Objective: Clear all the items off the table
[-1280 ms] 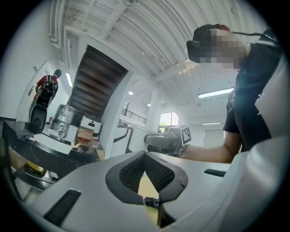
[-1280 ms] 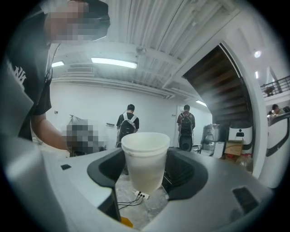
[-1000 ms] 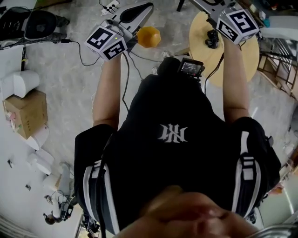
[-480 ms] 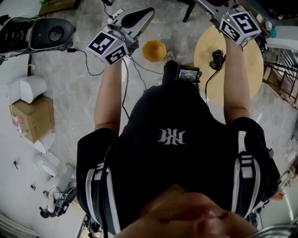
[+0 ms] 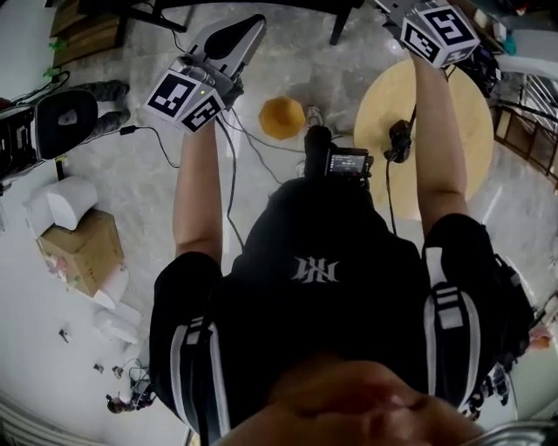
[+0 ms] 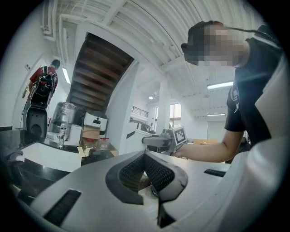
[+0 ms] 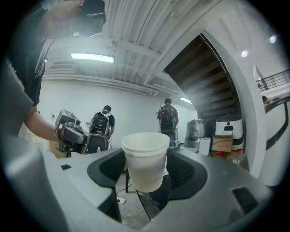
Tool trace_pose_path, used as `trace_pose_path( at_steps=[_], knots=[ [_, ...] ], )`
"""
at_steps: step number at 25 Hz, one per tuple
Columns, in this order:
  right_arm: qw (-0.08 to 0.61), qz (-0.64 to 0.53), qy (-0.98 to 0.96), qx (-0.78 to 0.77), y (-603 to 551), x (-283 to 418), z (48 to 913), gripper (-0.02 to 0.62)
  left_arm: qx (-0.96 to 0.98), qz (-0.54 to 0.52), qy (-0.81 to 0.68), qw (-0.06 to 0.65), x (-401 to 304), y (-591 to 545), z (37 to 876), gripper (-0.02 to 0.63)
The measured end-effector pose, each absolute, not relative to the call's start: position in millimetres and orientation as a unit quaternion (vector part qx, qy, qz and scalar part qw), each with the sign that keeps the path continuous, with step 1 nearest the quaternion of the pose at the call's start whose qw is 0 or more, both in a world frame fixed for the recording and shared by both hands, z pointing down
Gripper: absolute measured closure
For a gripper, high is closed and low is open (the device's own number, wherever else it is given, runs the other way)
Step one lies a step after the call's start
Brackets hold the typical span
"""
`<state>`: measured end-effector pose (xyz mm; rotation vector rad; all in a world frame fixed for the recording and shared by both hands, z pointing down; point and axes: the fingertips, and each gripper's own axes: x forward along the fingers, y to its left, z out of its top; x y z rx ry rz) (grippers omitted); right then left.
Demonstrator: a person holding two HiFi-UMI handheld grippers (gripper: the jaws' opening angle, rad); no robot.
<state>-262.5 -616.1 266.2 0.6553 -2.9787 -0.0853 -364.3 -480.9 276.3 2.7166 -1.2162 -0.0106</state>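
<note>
Left of the round wooden table (image 5: 453,113), a cardboard box (image 5: 83,250) sits on the floor, well apart from it. Nearer the table, the left gripper (image 5: 248,26) is held out level. Its ribbed pads are pressed together at the tips, with nothing to be seen between them. An orange thing (image 5: 281,116) lies on the floor between that gripper and the table's left edge. On the table top, near that edge, is a small black thing (image 5: 399,139), too small to identify. Over the table's far side the right gripper (image 7: 145,168) is clamped on a white cup (image 7: 145,154), one pad on each side of it. The cup stands upright in the grip, mouth up and long axis vertical, hanging clear above the floor. It is plain white, tapers toward its base, and has a rolled rim with a narrow band just under it. Its inside cannot be seen. In the head view the top edge cuts off the right jaws and the cup, so whether the cup hangs over the table or just past it cannot be told.
</note>
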Motion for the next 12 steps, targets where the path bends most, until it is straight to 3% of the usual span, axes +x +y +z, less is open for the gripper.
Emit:
trace_pose_path(
  at_steps=[12],
  knots=[
    [0.080, 0.011, -0.972, 0.219, -709.8, -265.5, 376.3, 0.307, 0.914, 0.014, -0.389, 0.116, -343.4, -588.7, 351.3, 0.594]
  ],
)
